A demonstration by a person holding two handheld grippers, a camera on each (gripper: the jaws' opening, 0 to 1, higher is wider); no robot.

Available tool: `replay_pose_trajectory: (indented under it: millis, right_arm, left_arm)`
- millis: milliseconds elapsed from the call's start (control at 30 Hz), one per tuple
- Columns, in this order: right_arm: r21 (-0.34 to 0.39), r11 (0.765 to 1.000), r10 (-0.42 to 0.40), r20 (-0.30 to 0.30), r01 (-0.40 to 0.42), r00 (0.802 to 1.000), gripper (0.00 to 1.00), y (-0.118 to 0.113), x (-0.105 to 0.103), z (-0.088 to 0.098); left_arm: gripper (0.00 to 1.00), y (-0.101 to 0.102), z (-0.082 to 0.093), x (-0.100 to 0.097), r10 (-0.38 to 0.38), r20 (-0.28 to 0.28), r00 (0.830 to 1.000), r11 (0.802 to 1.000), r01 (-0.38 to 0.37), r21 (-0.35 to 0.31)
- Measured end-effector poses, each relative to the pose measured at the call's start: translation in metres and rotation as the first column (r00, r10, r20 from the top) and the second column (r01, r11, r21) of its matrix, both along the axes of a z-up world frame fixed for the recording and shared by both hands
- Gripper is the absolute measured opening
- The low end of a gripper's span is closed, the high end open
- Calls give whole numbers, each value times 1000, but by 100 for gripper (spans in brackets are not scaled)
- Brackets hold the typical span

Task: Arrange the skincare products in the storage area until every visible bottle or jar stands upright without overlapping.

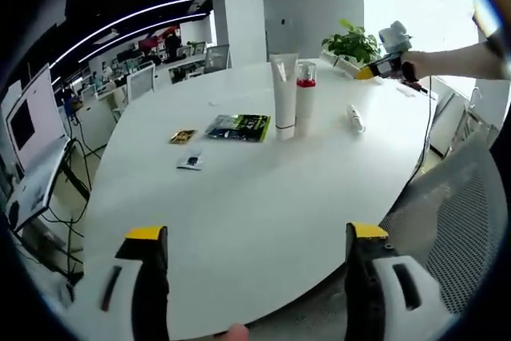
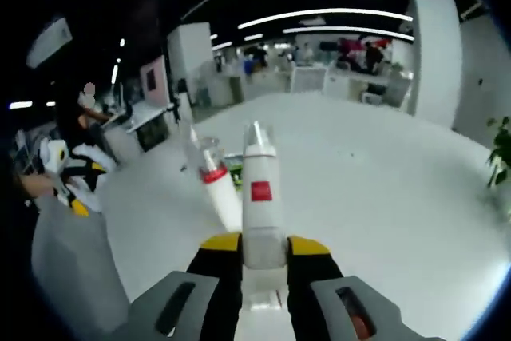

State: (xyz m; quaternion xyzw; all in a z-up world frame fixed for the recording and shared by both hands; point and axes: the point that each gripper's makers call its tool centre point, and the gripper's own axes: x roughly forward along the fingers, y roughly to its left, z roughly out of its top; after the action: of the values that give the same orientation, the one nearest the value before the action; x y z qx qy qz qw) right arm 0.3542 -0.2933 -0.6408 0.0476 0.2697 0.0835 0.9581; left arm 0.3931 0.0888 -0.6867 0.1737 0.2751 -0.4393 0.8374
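While left gripper (image 1: 255,241) gapes, right gripper (image 2: 263,243) clamps white bottle (image 2: 260,197) upright, cap up

White tube (image 1: 284,89), red-collared bottle (image 1: 305,93), green-black packet (image 1: 239,127), white table (image 1: 263,205).

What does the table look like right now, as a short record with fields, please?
surface: white table
left gripper: open, empty
right gripper: shut on a white bottle
standing: tall tube, red-banded bottle
lying: small tube
flat items: green packet, gold sachet, pale sachet
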Motion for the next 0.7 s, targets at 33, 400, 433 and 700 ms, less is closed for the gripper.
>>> replay_pose_trajectory:
  millis: [33,400,433,700]
  right_arm:
    - [14,1000,-8,20,8,1000,12,1,-2,5]
    - [206,979,-57,265,2,962,12,45,-30,76]
    - [216,976,-60,279,-2,958,12,49,-31,80]
    - [281,958,-47,356,-59,933,12,83,-41,103]
  left_arm:
    - [87,-1,0,-1,-6,-2,1000,1000,6,0]
    - [86,-8,-2,-10,-54,-26,998,998,54,-15]
    - [86,-8,-2,-11,-57,-27,998,998,56,-17]
    - [86,-11,-4,-15,-84,-39,996,996,83,-15]
